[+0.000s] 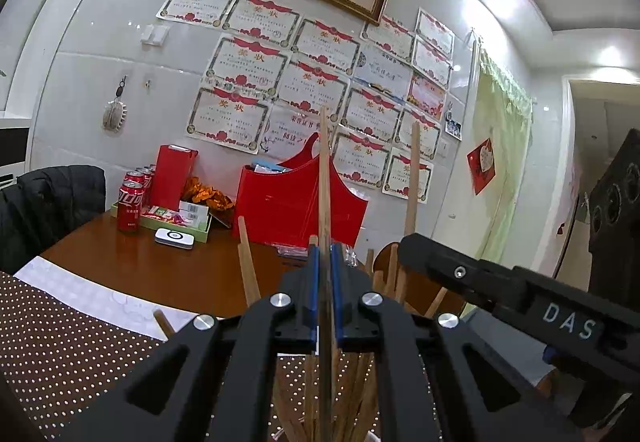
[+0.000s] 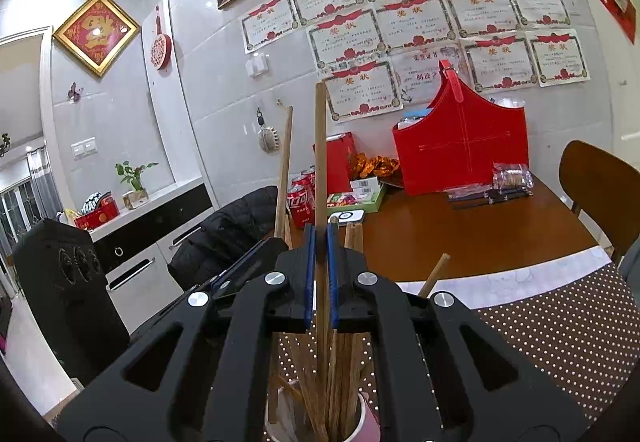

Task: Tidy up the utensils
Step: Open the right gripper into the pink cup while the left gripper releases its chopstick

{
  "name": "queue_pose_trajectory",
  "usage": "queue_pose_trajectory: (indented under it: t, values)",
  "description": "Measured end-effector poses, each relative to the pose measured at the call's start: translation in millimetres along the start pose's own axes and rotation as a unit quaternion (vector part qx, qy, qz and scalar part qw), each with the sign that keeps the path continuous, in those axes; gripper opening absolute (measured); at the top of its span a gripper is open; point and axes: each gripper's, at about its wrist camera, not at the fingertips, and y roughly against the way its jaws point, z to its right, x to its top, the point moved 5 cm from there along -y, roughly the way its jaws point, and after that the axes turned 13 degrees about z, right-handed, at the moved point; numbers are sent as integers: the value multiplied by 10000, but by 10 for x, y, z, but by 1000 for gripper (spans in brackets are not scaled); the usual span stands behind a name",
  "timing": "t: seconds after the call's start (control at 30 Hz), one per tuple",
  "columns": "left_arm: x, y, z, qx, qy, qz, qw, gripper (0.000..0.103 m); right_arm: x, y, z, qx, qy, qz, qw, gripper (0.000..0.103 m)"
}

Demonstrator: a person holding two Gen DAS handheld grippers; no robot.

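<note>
My left gripper (image 1: 325, 262) is shut on a wooden chopstick (image 1: 324, 178) that stands upright between its blue pads. My right gripper (image 2: 321, 242) is shut on another wooden chopstick (image 2: 321, 162), also upright. Both hover over a white cup (image 2: 362, 418) that holds several more chopsticks (image 2: 340, 374), seen below the fingers in both views. The right gripper's black body (image 1: 500, 282) shows at the right of the left wrist view, and its chopstick (image 1: 413, 178) sticks up there. The left gripper's body (image 2: 240, 266) shows at the left of the right wrist view.
The cup stands on a brown dotted mat (image 2: 560, 330) on a brown wooden table (image 2: 460, 234). At the back stand a red basket (image 2: 464, 150), cola cans (image 1: 130, 206), a green tray (image 1: 192, 226) and a white device (image 1: 174, 238). A black jacket (image 1: 48, 202) hangs on a chair.
</note>
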Motion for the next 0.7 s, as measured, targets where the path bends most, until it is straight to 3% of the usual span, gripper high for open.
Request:
queue_pose_trajectory:
  t: [0.2,0.23,0.27,0.3,0.33,0.37,0.47,0.7]
  values:
    - [-110,0,-45,59,-37,-138,9999,7,-78,-3,12,-18,-12,-157,9999,7]
    - [-122,6,-58,63,-20,-196,9998,17,-83,-1,16,-18,-26,-208,9998,8]
    - [-122,33,-78,122,-26,-238,9996,28,-86,14,21,-31,-37,-225,9997,20]
    - [-112,67,-91,173,-39,-213,9996,50,-75,48,34,-63,-59,-205,9998,62]
    - [-76,139,-102,200,-48,-126,9997,60,-65,86,50,-89,-100,-151,9998,85]
    - [-34,204,-100,192,-75,-54,9998,63,-31,153,76,-123,-182,-5,9998,97]
    - [96,367,-60,310,-333,-82,9989,81,77,320,148,-196,-359,201,9990,97]
    - [382,769,-7,888,-806,-400,9920,83,185,606,223,-573,-500,52,9971,97]
